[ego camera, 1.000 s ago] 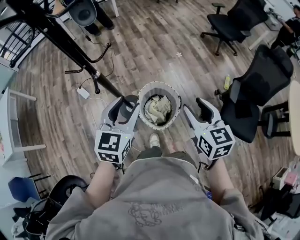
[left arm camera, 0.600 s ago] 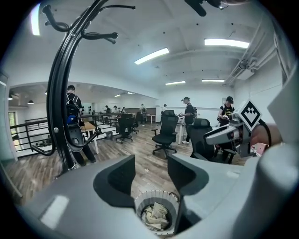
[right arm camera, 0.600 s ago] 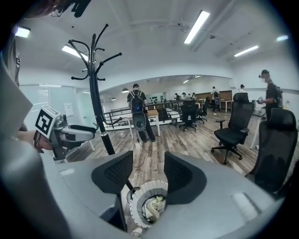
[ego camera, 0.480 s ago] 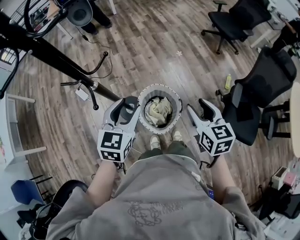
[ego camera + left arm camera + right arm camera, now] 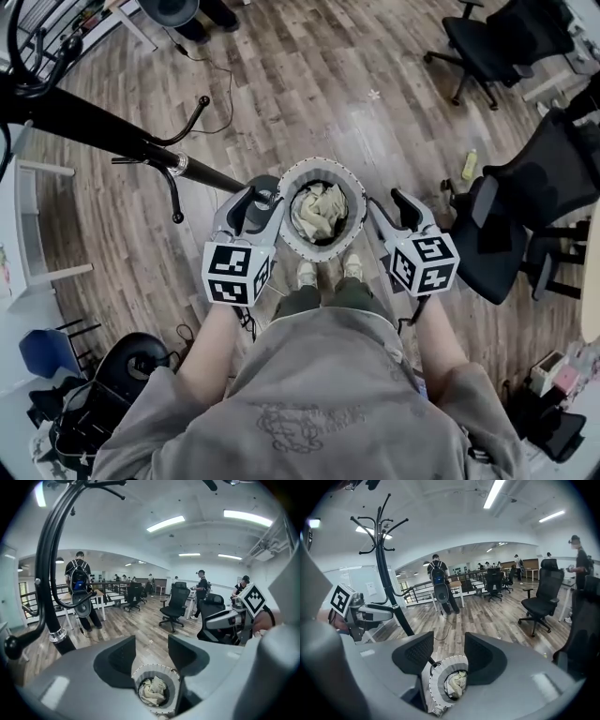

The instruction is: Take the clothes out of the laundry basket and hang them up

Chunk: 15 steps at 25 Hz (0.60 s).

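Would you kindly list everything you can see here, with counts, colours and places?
laundry basket: one, white and grey, on the floor at the person's feet
clothes: one bundle, cream, inside the basket
coat rack: one, black, left of the basket
office chairs: at least two, black, on the right
bottle: one, yellowish, on the floor near the chairs
shoes: two, pale, beside the basket
left gripper: one, grey, open and empty, over the basket's left side
right gripper: one, grey, open and empty, over the basket's right side
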Available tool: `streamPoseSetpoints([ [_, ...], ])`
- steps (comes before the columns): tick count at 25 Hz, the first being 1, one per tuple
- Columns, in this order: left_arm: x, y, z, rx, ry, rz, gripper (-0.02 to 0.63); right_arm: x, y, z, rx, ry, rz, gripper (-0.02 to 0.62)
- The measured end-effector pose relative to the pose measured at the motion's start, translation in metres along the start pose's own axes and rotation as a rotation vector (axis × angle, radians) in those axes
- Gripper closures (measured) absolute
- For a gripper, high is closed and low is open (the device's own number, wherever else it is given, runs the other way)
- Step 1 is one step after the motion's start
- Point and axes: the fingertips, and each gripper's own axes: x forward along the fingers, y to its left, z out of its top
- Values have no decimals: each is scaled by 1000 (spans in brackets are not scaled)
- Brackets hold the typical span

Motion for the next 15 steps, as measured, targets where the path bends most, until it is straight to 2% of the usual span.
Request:
streamPoseSetpoints([
  [9,72,16,-42,-25,106,41,390,88,-23,-19,-1,76,63,380],
  [15,123,26,-99,-64,172,64,390,140,-54,-51,5,129,57,377],
])
